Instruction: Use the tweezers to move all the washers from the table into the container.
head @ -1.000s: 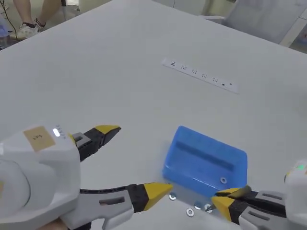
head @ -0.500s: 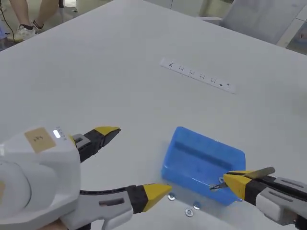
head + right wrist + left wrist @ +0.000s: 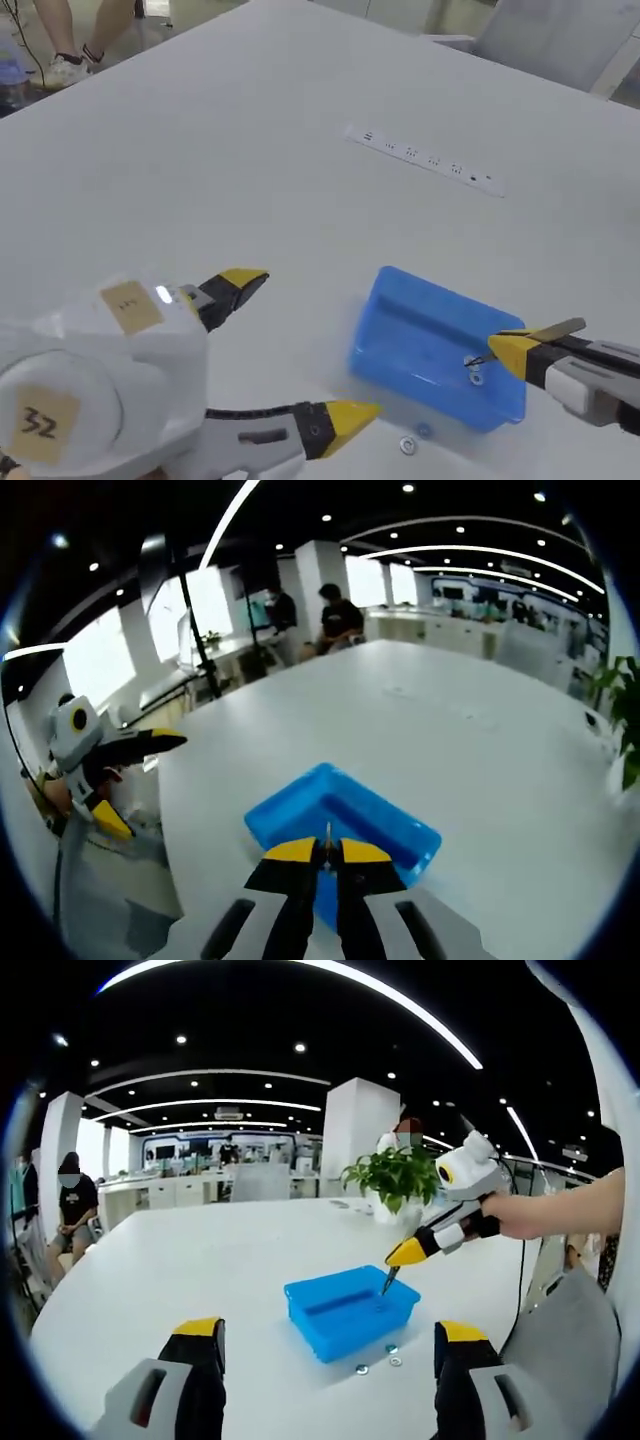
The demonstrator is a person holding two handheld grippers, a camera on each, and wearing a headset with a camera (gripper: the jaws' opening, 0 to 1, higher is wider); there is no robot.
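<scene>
The blue container (image 3: 420,335) sits on the white table (image 3: 250,150). My right gripper (image 3: 510,350) is shut on the tweezers (image 3: 482,362), whose tips hang over the container's right part. A washer (image 3: 476,377) shows right at the tips, inside the container; I cannot tell whether it is held. Two washers (image 3: 407,445) lie on the table by the container's near wall, and also in the left gripper view as washers (image 3: 394,1361). My left gripper (image 3: 300,348) stands open to the left of the container (image 3: 350,1310), holding nothing. The right gripper view looks down the tweezers (image 3: 327,832) at the container (image 3: 340,810).
A flush power strip (image 3: 425,160) is set into the table farther back. A potted plant (image 3: 398,1182) stands at the table's far end. A chair (image 3: 540,40) and a person's feet (image 3: 75,60) are beyond the table edges. Seated people (image 3: 72,1205) are in the room.
My right gripper rose from the washers at the container's near side and moved over the container with the tweezers. The left gripper stayed open and nearly still. The head camera shifted slightly.
</scene>
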